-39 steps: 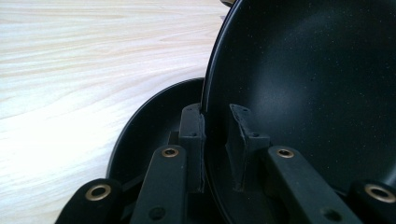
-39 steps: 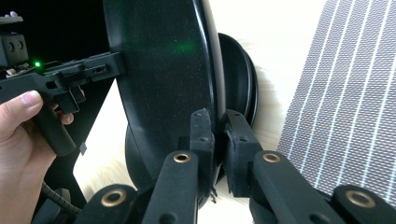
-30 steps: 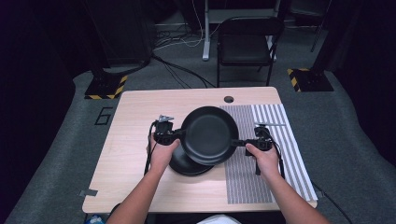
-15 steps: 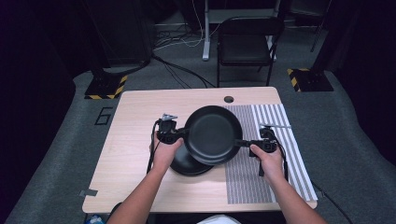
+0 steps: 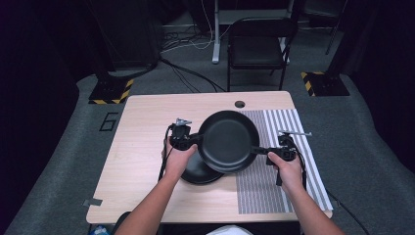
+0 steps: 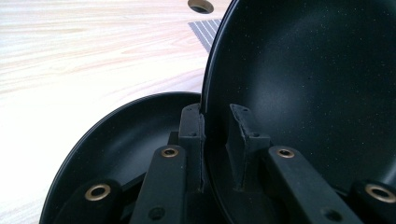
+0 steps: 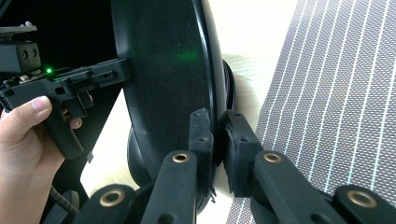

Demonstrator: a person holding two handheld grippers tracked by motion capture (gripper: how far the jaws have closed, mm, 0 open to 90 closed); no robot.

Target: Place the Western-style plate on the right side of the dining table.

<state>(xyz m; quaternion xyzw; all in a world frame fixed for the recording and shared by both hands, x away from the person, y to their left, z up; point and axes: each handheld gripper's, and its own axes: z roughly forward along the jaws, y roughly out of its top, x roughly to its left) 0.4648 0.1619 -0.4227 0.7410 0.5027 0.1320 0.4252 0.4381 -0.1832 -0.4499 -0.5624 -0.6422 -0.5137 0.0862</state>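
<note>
A black round pan [image 5: 228,141] hangs above the table, held at two opposite points of its rim. My left gripper [image 5: 195,140] is shut on the pan's left rim, with its pads [image 6: 191,135] pressing on the edge of the pan [image 6: 308,84]. On the other side, my right gripper [image 5: 259,150] is shut on the rim of the pan [image 7: 163,60], which stands edge-on between its pads [image 7: 201,135]. A second black pan [image 5: 198,171] lies on the table below, partly hidden by the lifted one, and its inside [image 6: 126,135] faces up. The left gripper [image 7: 122,70] and its hand show beyond the pan.
The wooden table [image 5: 142,137] has a round cable hole [image 5: 239,104] near its far edge. A grey striped mat [image 5: 293,171] covers the table's right side. A black folding chair [image 5: 257,49] stands behind the table, with cables on the floor.
The lifted pan and both grippers have shifted slightly to the right. Both grips are unchanged.
</note>
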